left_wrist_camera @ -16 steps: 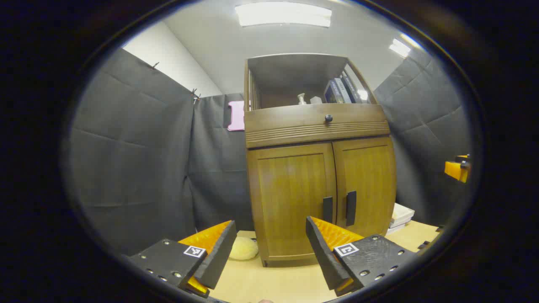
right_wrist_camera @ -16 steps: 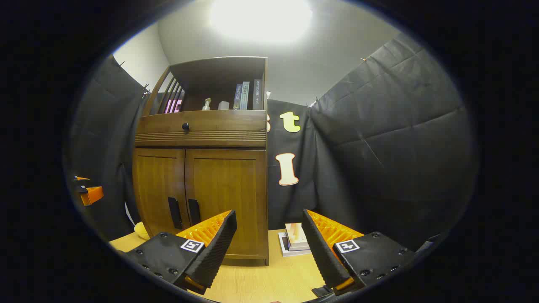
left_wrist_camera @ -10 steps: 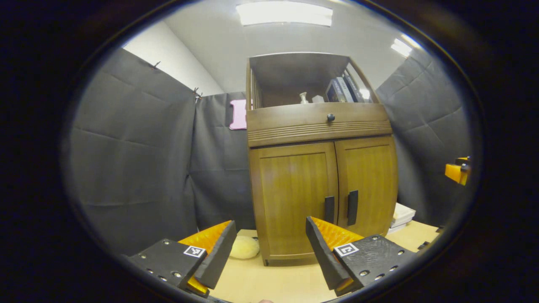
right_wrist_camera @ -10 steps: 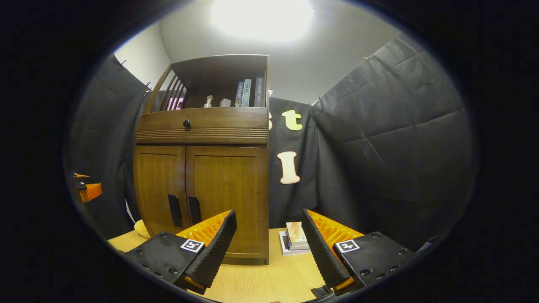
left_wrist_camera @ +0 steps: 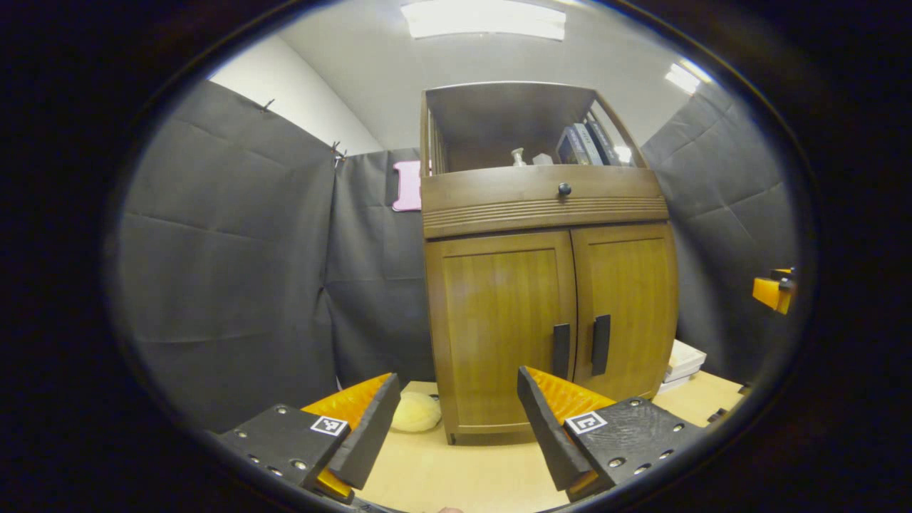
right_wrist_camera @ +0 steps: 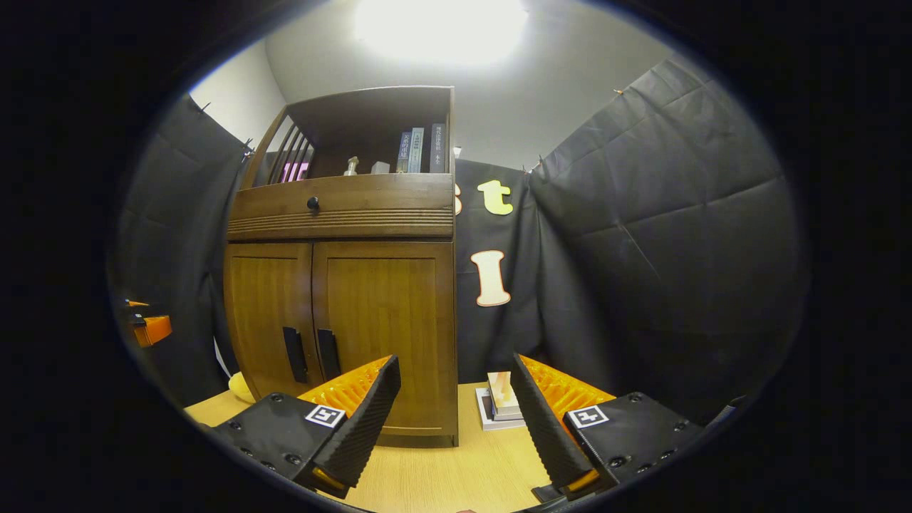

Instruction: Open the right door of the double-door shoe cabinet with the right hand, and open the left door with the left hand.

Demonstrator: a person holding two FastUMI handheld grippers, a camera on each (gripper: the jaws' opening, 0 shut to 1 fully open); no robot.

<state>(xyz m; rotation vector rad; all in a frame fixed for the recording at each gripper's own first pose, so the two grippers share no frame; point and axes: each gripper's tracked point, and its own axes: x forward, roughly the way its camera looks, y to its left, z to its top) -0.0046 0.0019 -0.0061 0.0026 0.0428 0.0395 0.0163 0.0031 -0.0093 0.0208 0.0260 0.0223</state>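
A brown wooden shoe cabinet [left_wrist_camera: 548, 206] stands on the pale tabletop with both doors shut. In the left gripper view its left door [left_wrist_camera: 499, 320] and right door [left_wrist_camera: 630, 306] each carry a dark vertical handle [left_wrist_camera: 561, 350], [left_wrist_camera: 600, 345] at the middle seam. My left gripper [left_wrist_camera: 456, 410] is open, short of the cabinet, with nothing between its fingers. In the right gripper view the right door [right_wrist_camera: 385, 328] and its handle [right_wrist_camera: 328, 354] sit left of centre. My right gripper [right_wrist_camera: 456, 406] is open and empty, in front of the cabinet's right corner.
A drawer with a round knob [left_wrist_camera: 564, 189] sits above the doors, and books [right_wrist_camera: 420, 149] stand on the open top shelf. A yellow soft lump [left_wrist_camera: 417, 412] lies left of the cabinet; a stack of books [right_wrist_camera: 502, 402] lies to its right. Dark cloth walls close the booth.
Both cameras have crept slightly nearer and lower; the cabinet looms a little larger and higher. Doors stay shut and both grippers stay open.
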